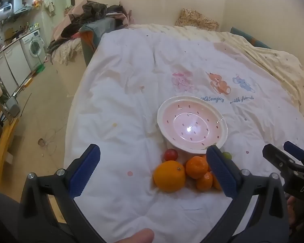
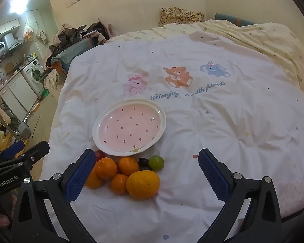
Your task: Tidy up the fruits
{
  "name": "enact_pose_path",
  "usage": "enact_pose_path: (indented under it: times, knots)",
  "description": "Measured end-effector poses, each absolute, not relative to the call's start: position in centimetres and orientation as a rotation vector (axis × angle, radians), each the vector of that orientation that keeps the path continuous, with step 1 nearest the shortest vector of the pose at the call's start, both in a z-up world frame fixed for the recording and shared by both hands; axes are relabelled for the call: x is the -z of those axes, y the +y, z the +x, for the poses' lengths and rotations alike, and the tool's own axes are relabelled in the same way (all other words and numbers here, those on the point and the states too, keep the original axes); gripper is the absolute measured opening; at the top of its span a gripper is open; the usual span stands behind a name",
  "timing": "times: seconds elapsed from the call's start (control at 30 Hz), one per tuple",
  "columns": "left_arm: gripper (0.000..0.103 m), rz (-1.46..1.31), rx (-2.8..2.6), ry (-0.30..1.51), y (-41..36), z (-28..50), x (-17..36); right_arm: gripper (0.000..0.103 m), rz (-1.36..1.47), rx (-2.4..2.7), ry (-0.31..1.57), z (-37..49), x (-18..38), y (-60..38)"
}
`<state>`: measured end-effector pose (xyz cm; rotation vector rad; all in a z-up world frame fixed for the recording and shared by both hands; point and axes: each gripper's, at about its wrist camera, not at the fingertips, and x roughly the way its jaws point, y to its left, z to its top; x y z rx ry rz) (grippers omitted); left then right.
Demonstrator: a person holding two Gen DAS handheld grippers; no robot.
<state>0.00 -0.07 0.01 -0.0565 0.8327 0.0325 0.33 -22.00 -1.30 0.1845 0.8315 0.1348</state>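
Observation:
A pink plate with a white rim [image 1: 192,128] [image 2: 129,128] lies empty on the white bed cover. In front of it sits a pile of fruit: a big orange [image 1: 169,176] [image 2: 142,184], several small tangerines [image 1: 196,167] [image 2: 128,165], a red fruit [image 1: 170,154] [image 2: 100,155], a green fruit [image 1: 227,155] [image 2: 156,163] and a dark fruit [image 2: 143,162]. My left gripper [image 1: 154,170] is open and empty, just short of the pile. My right gripper [image 2: 147,173] is open and empty, above the near side of the pile; it also shows in the left wrist view [image 1: 281,154].
The white cover [image 2: 212,131] with cartoon animals spans the bed; a cream blanket [image 2: 263,38] lies at the far right. Clothes are piled on a chair [image 1: 95,20] at the bed's far left. Bare floor [image 1: 46,105] and kitchen units with a washing machine [image 1: 33,47] lie left.

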Motion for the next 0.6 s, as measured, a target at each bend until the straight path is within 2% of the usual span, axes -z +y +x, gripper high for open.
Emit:
enact_pose_path:
  times: [0.6]
  knots:
    - [0.103, -0.073, -0.028, 0.833, 0.25, 0.47, -0.10, 0.103, 0.173, -0.133, 0.831, 0.33, 1.39, -21.74]
